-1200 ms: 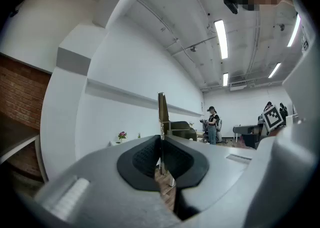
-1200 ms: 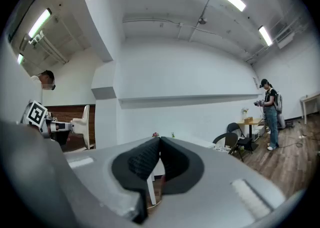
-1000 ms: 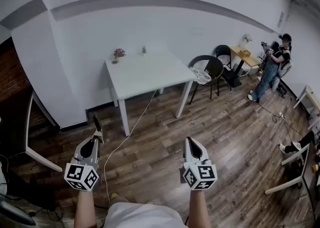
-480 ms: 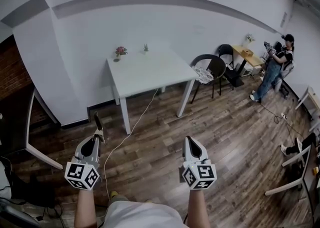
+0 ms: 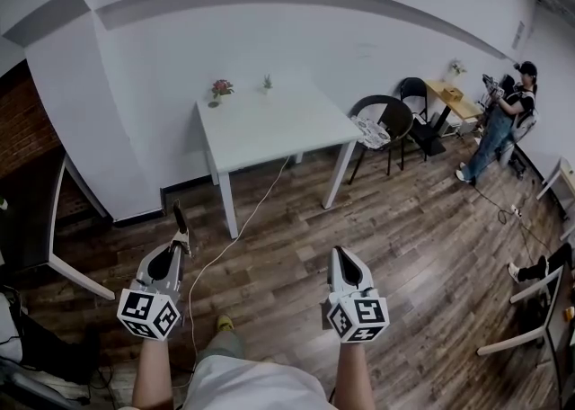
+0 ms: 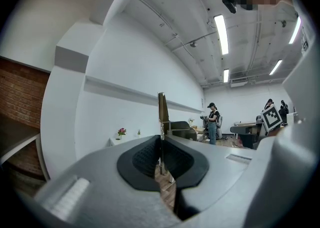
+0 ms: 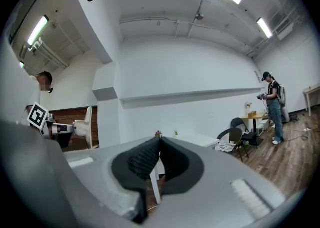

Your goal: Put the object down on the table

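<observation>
The left gripper's [image 5: 179,245] jaws are seen pressed together on a thin flat object [image 5: 177,219], clamped at its lower end, confirmed in the left gripper view [image 6: 161,141]; the thin flat object [image 6: 163,109] is held upright, sticking out past the jaw tips, brownish upper strip, metallic lower part, exact kind not made out; the right gripper's [image 5: 340,253] jaws are seen closed against each other with nothing between them, pads touching in the right gripper view [image 7: 159,141]; both grippers are held over the wooden floor [image 5: 422,219], well apart from the white table [image 5: 278,125]; the object is therefore not on the table, it is up in the left gripper; black-and-white square markers are carried on the left cube [image 5: 148,316] and the right cube [image 5: 359,316], patterns only, not legible as writing; a small pot of pink flowers [image 5: 221,89] and a small green plant [image 5: 267,83] are set at the table's far edge by the wall; a white cable [image 5: 241,230] is trailed across the floor from under the table; a black chair [image 5: 386,120] is placed just beside the table's right end; a person [image 5: 508,116] is seen standing far right.
</observation>
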The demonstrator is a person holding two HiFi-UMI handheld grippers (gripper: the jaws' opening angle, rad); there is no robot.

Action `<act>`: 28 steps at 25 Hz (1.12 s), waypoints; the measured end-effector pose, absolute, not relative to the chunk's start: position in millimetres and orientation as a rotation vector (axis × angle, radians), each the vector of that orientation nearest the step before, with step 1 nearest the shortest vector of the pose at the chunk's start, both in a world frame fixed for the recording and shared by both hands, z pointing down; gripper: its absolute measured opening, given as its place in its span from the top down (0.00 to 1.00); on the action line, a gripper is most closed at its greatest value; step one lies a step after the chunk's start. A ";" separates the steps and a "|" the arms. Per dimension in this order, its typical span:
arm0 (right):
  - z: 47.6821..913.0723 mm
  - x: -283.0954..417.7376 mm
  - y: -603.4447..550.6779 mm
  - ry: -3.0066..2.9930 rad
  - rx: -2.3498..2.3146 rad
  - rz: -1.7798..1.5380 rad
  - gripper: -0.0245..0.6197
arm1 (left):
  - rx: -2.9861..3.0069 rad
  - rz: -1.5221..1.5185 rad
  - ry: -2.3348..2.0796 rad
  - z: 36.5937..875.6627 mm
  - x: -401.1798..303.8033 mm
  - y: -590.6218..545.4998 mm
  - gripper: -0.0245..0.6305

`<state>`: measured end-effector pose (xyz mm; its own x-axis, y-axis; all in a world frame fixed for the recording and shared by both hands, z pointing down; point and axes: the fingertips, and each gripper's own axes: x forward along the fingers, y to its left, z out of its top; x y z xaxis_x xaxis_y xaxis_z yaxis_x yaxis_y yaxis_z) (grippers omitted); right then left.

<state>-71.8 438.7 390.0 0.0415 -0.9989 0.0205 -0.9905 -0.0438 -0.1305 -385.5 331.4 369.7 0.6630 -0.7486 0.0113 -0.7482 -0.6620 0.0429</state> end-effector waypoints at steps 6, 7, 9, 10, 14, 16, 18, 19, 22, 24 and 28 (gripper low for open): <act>389.6 -60.5 422.6 2.084 -2.227 -0.132 0.96 | 2.829 -0.003 -1.235 376.1 -369.9 307.7 0.95; 390.5 -57.3 417.7 2.079 -2.234 -0.134 0.96 | 2.832 -0.001 -1.225 378.0 -366.1 302.3 0.95; 392.1 -50.5 406.5 2.073 -2.247 -0.139 0.96 | 2.842 0.008 -1.208 380.9 -357.6 291.1 0.95; 392.1 -47.5 400.7 2.072 -2.251 -0.139 0.96 | 2.846 0.012 -1.202 381.8 -353.2 285.0 0.95; 393.5 -36.7 372.8 2.073 -2.263 -0.135 0.96 | 2.850 0.023 -1.184 386.9 -337.9 254.5 0.95; 396.9 -29.8 355.7 2.069 -2.270 -0.142 0.96 | 2.849 0.034 -1.179 391.3 -331.5 236.6 0.95; 400.8 -22.5 338.2 2.068 -2.273 -0.157 0.96 | 2.841 0.044 -1.178 396.1 -325.2 218.5 0.95; 402.3 -18.9 329.4 2.069 -2.273 -0.166 0.96 | 2.835 0.048 -1.177 398.0 -321.9 209.4 0.95; 403.4 -8.8 299.4 2.068 -2.283 -0.193 0.96 | 2.826 0.066 -1.162 400.8 -310.7 178.6 0.95; 401.6 -3.3 277.4 2.065 -2.294 -0.204 0.96 | 2.823 0.081 -1.143 401.0 -302.8 155.3 0.95; 397.3 7.7 230.4 2.054 -2.311 -0.216 0.96 | 2.824 0.095 -1.113 398.4 -287.6 103.2 0.95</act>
